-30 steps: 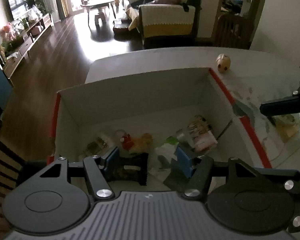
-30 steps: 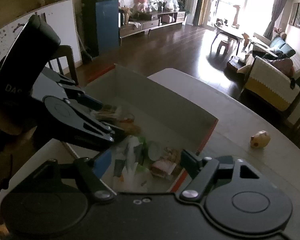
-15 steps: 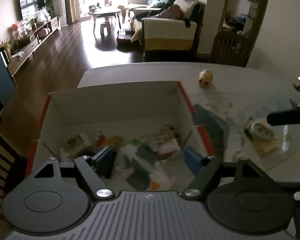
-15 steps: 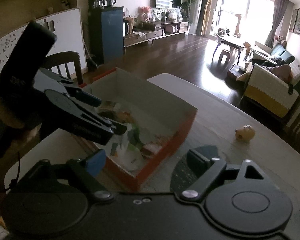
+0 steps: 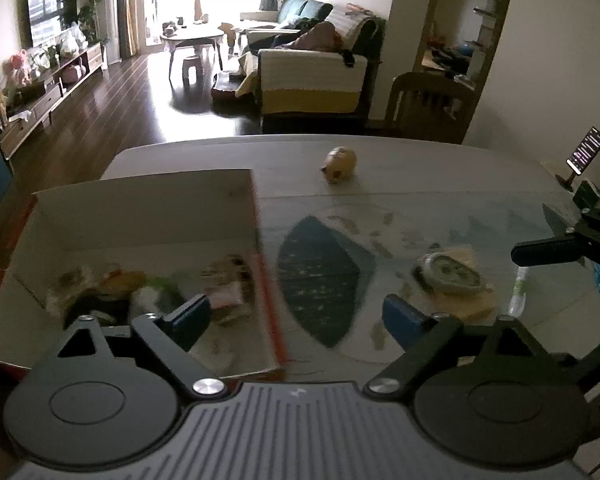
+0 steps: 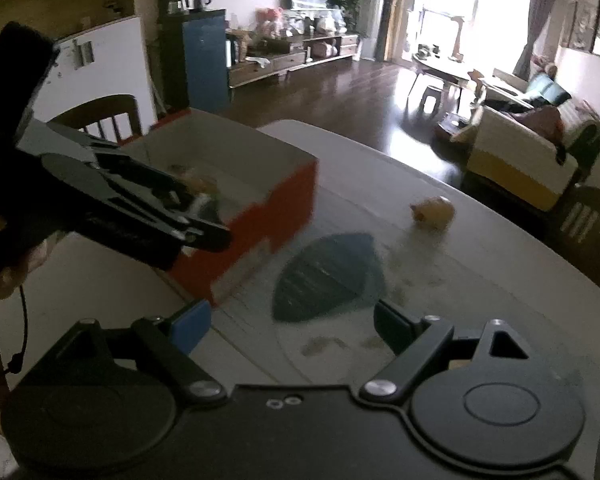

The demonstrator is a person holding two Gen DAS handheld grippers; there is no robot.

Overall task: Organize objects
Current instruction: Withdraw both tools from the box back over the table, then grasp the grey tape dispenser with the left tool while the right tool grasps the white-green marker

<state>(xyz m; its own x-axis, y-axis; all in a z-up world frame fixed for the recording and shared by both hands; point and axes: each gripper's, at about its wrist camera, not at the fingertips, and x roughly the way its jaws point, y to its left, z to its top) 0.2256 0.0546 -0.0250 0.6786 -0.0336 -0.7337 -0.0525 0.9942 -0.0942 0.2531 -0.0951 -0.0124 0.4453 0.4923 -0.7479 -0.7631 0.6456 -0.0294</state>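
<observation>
Left tool [image 5: 296, 316] spread, right tool [image 6: 292, 322] spread, both empty, box [image 5: 148, 208] unlabelled, no legible writing

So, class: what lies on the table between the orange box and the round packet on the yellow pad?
In the left wrist view, a dark blue leaf-shaped patch of the table covering lies between the orange box and the round packet; nothing loose sits there.

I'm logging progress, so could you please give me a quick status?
Left gripper and right gripper open, empty. Box holds several items. Small round toy and packet loose on table. Path clear.
</observation>
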